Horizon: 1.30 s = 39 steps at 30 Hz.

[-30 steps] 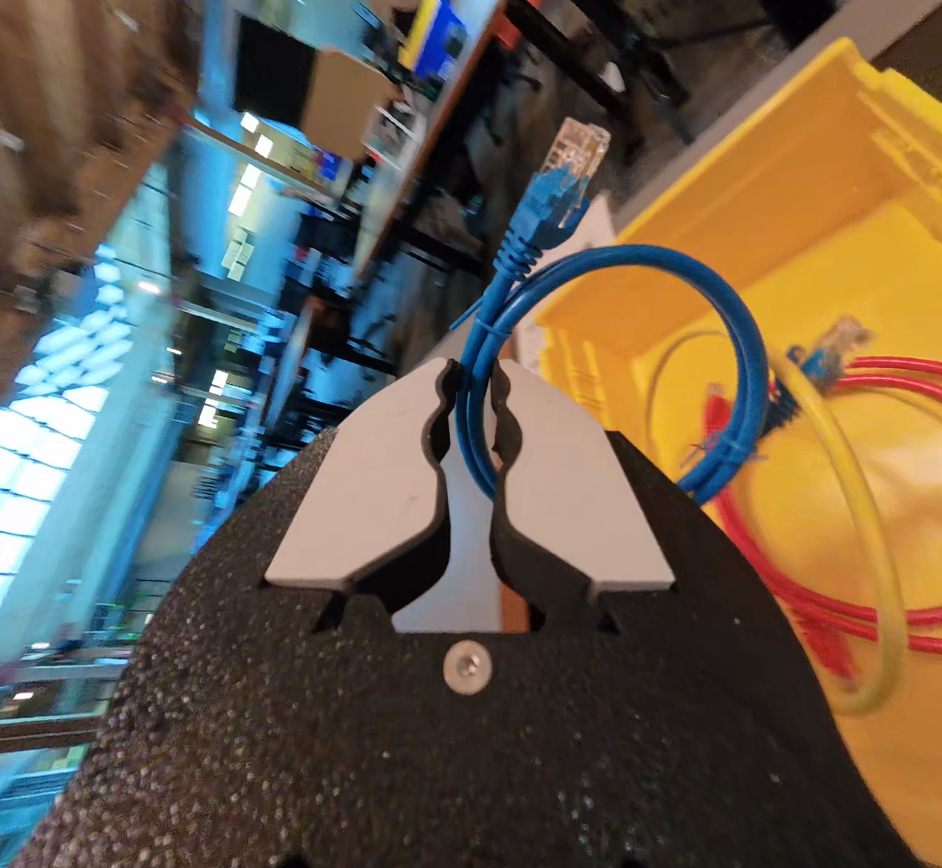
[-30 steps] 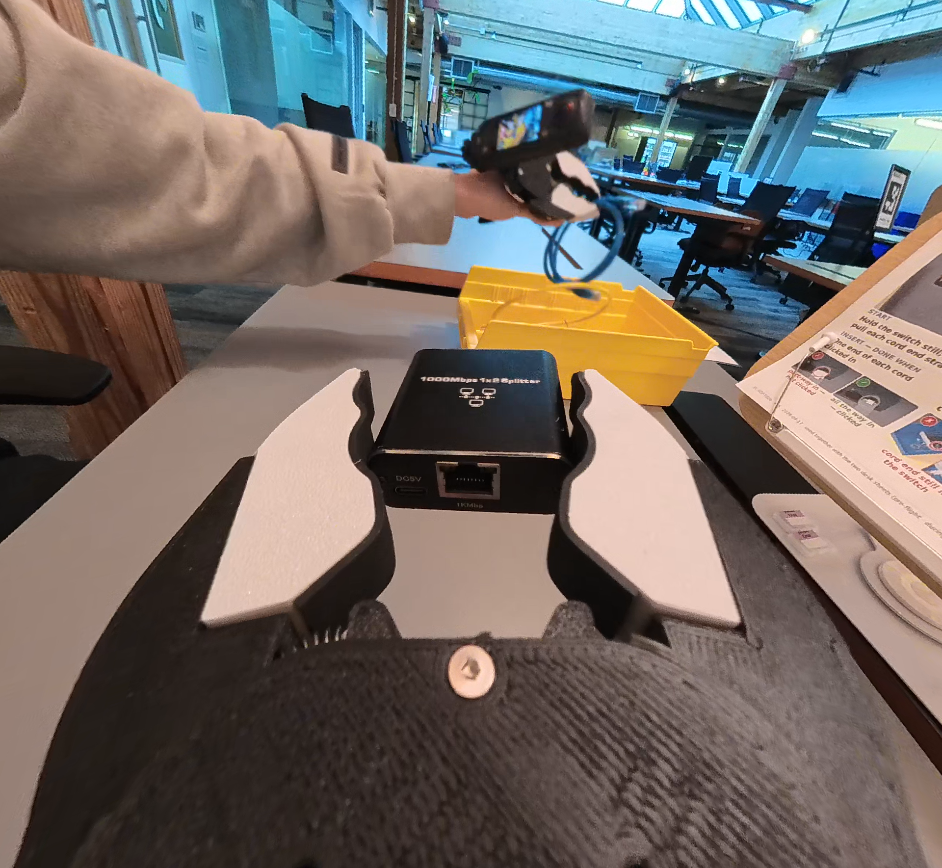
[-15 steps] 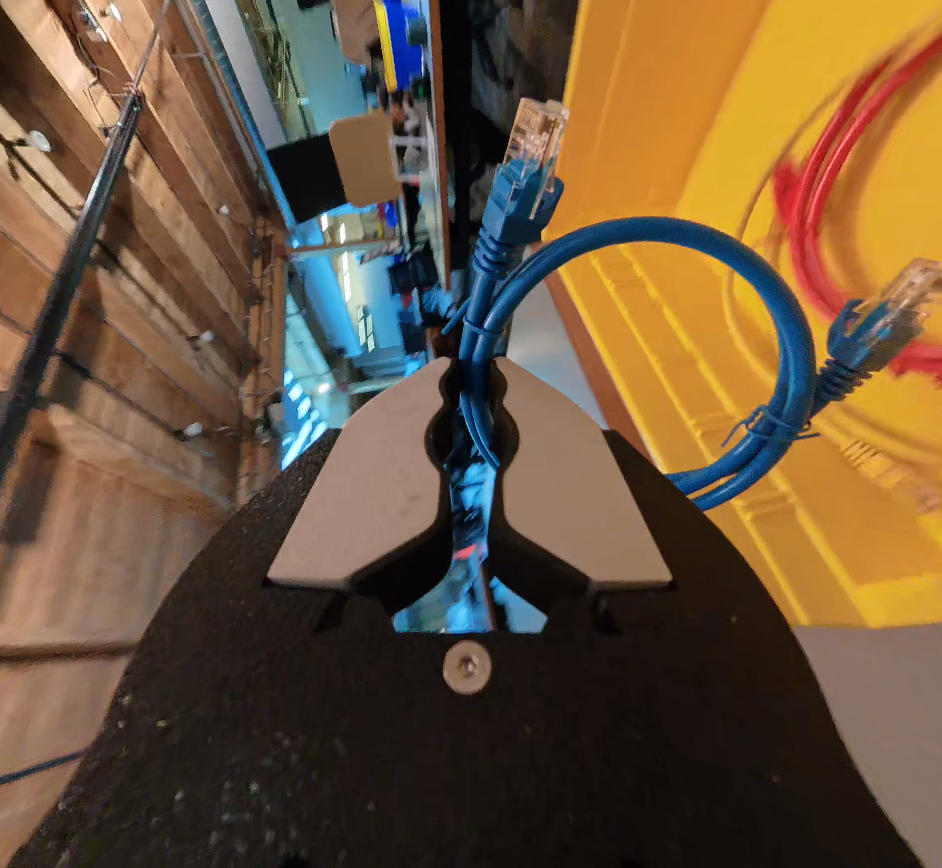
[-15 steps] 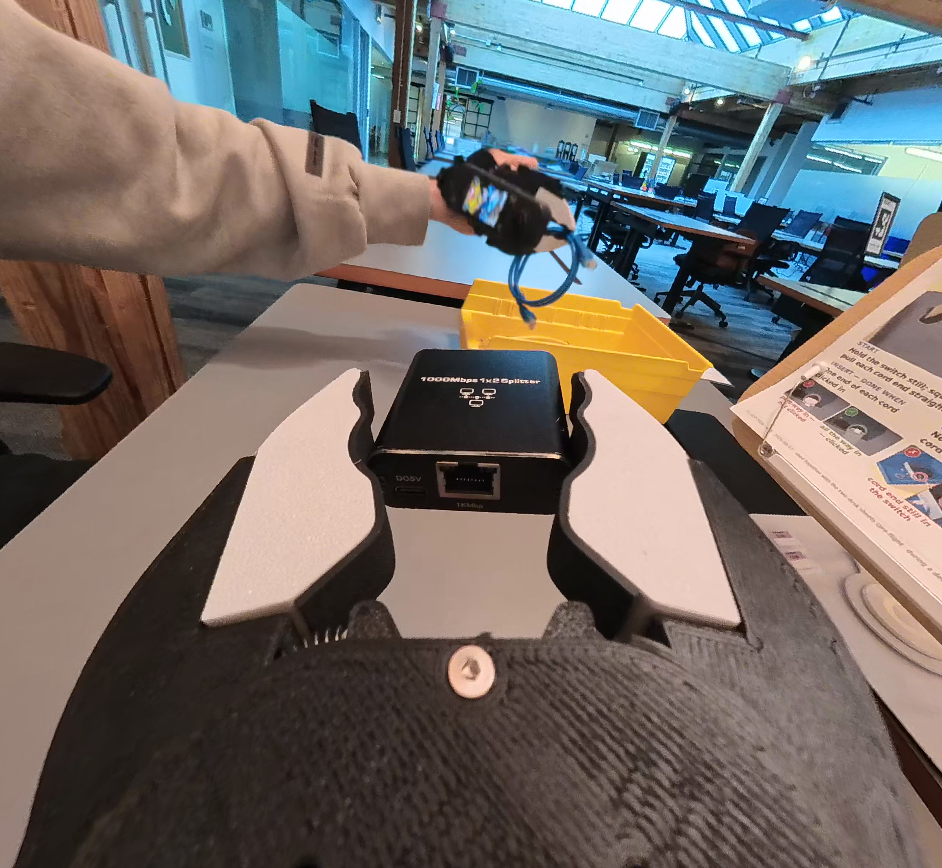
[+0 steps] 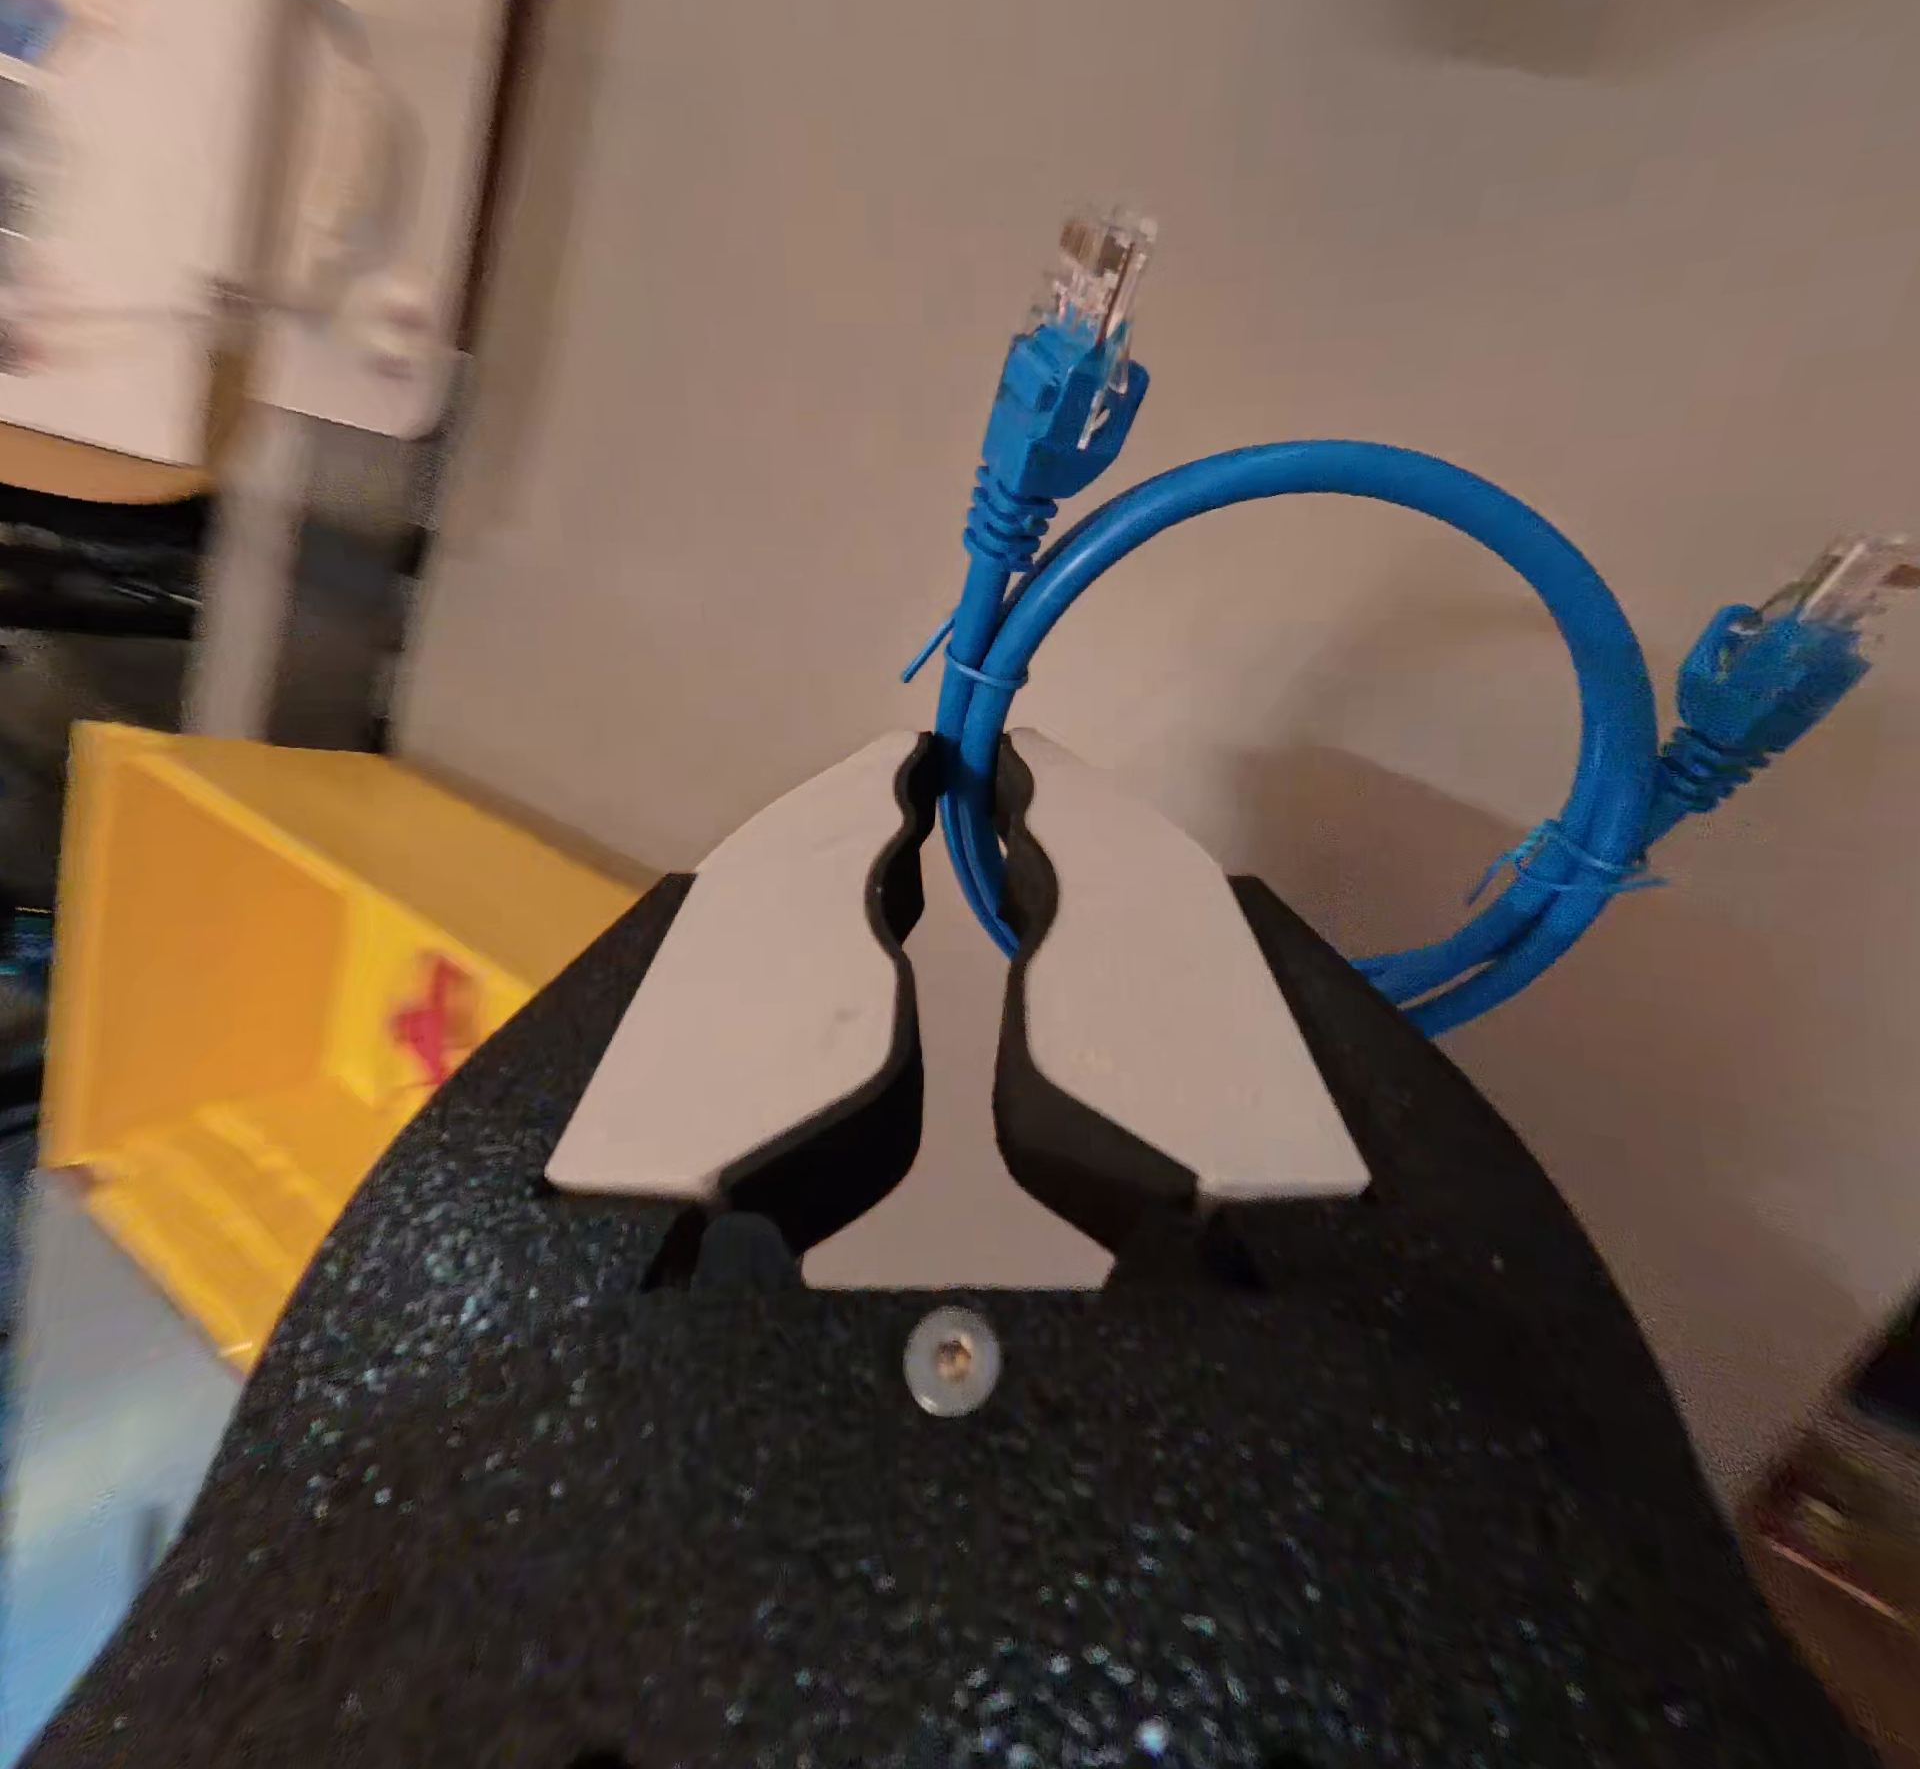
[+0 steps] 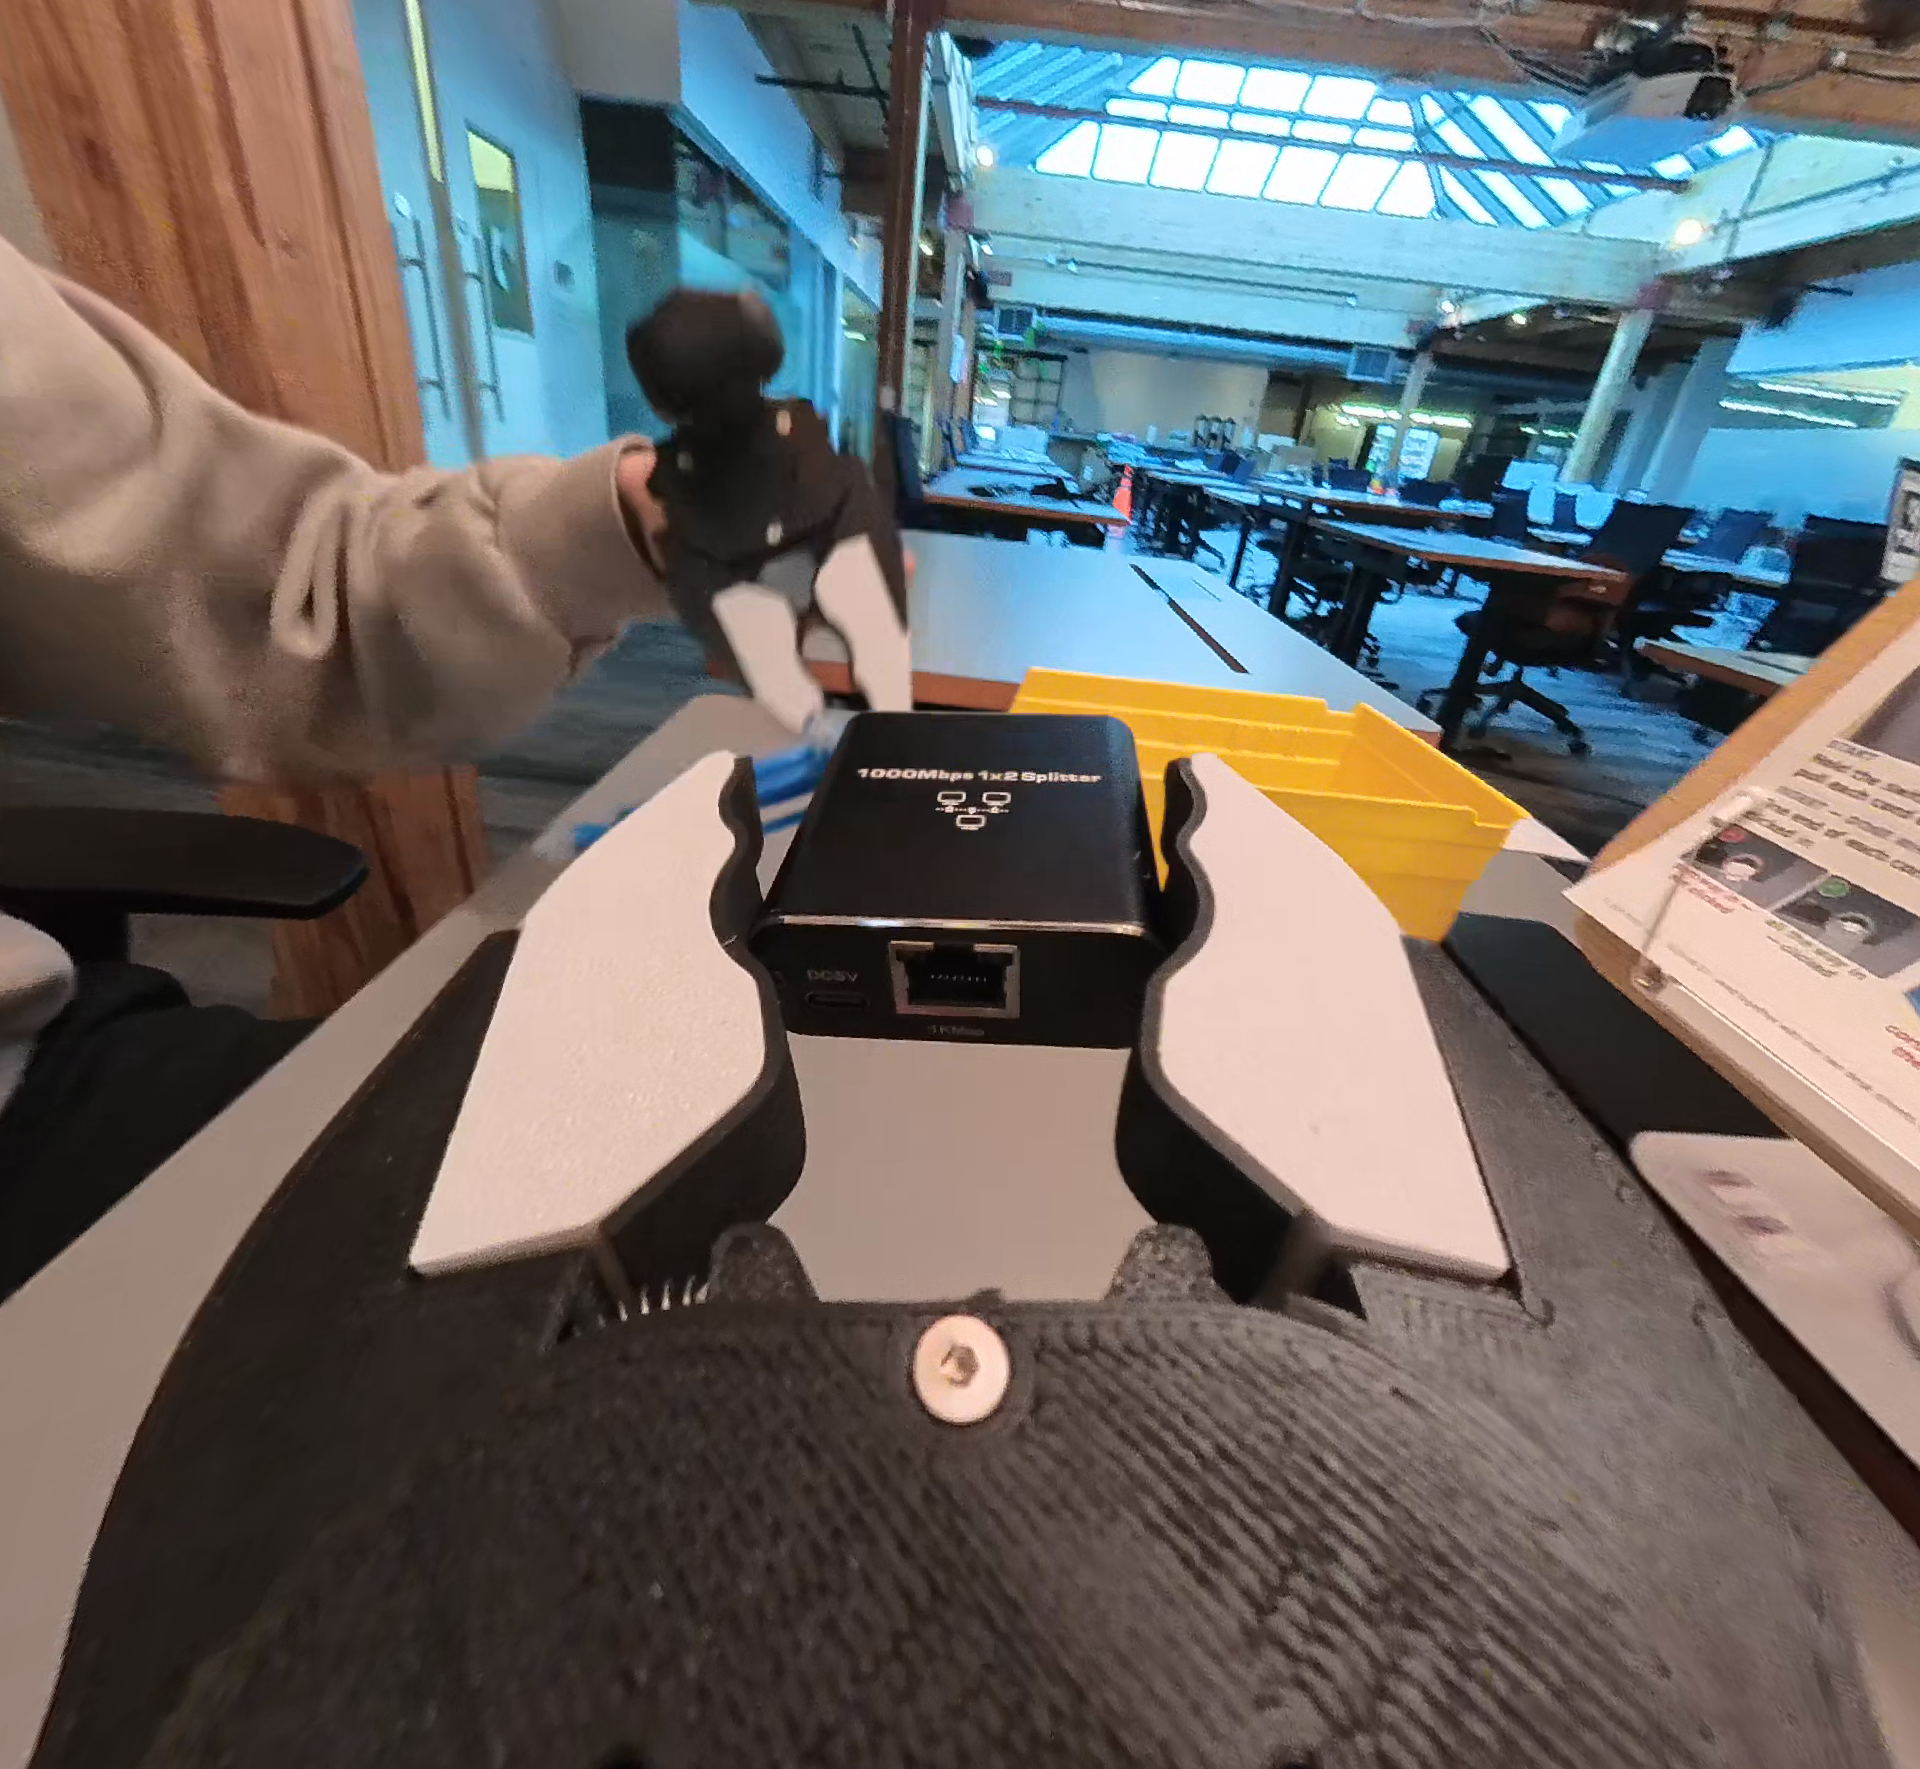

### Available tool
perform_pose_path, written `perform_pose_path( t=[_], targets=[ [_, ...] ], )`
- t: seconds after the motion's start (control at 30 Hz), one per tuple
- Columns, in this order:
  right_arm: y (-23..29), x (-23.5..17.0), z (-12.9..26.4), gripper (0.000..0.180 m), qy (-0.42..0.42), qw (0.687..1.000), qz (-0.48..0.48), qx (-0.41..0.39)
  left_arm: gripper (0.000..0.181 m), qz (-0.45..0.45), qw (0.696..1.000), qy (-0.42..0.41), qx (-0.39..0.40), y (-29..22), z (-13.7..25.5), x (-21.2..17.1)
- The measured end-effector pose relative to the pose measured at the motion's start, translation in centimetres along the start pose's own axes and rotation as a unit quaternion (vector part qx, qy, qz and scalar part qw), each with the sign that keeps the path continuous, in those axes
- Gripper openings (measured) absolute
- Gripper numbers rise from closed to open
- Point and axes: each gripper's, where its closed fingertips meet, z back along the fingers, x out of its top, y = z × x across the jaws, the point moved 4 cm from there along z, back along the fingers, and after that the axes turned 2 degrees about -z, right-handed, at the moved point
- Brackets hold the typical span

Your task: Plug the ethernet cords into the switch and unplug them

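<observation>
**Cord out of the bin, heading for the switch**

My left gripper (image 5: pixel 966 763), jaws pinching the coiled blue cord (image 5: pixel 1558 639), has swung from over the yellow bin (image 6: pixel 1351 784) down to the switch's (image 6: pixel 966 846) ten o'clock. My right gripper (image 6: pixel 956 888) clamps the switch. Insertion comes next, plug (image 5: pixel 1091 285) leading.

Open-plan office: desk rows (image 6: pixel 1455 566), office chairs (image 6: pixel 1538 618), skylights (image 6: pixel 1299 150), timber beams.

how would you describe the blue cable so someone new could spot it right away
Find the grey table with the yellow bin. Beside it, the left gripper pinches a coiled blue ethernet cord. Unlike the red cord in the bin, it's zip-tied, with clear plugs.
</observation>
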Motion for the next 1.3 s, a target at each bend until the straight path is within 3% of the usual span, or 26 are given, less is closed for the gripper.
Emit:
perform_pose_path(
  t=[0.2,0.33,0.53,0.73,0.93,1.03,1.1,1.3],
  targets=[
    [0.6,0.1,0.4,0.075,-0.041,0.997,-0.035,0.057,0.010,0.110,0.980,0.099,-0.135,-7.0,-4.9,-0.9],
    [1.2,0.5,0.7,0.075,-0.077,0.990,-0.063,0.103,0.011,0.174,0.963,0.065,-0.195,-7.9,-6.9,0.0],
    [1.7,0.4,0.5,0.075,-0.075,0.987,-0.068,0.128,0.012,0.170,0.964,0.026,-0.205,-8.3,-8.8,0.2],
    [1.7,0.4,0.7,0.075,-0.077,0.986,-0.067,0.130,0.012,0.186,0.953,-0.036,-0.237,-7.7,-8.2,0.2],
    [1.8,0.3,0.5,0.075,-0.064,0.988,-0.061,0.128,0.016,0.102,0.981,-0.065,-0.151,-6.9,-7.2,0.9],
    [1.9,0.1,0.3,0.075,-0.051,0.989,-0.056,0.125,0.040,0.019,0.995,-0.045,-0.091,-8.1,-7.5,1.3],
    [2.0,0.0,0.3,0.076,-0.046,0.990,-0.053,0.124,0.041,-0.035,0.997,-0.026,-0.059,-9.5,-7.5,1.3],
    [2.0,0.3,0.3,0.075,-0.041,0.991,-0.044,0.118,0.044,-0.048,0.988,-0.055,-0.137,-16.6,-5.5,2.2]
  ],
)
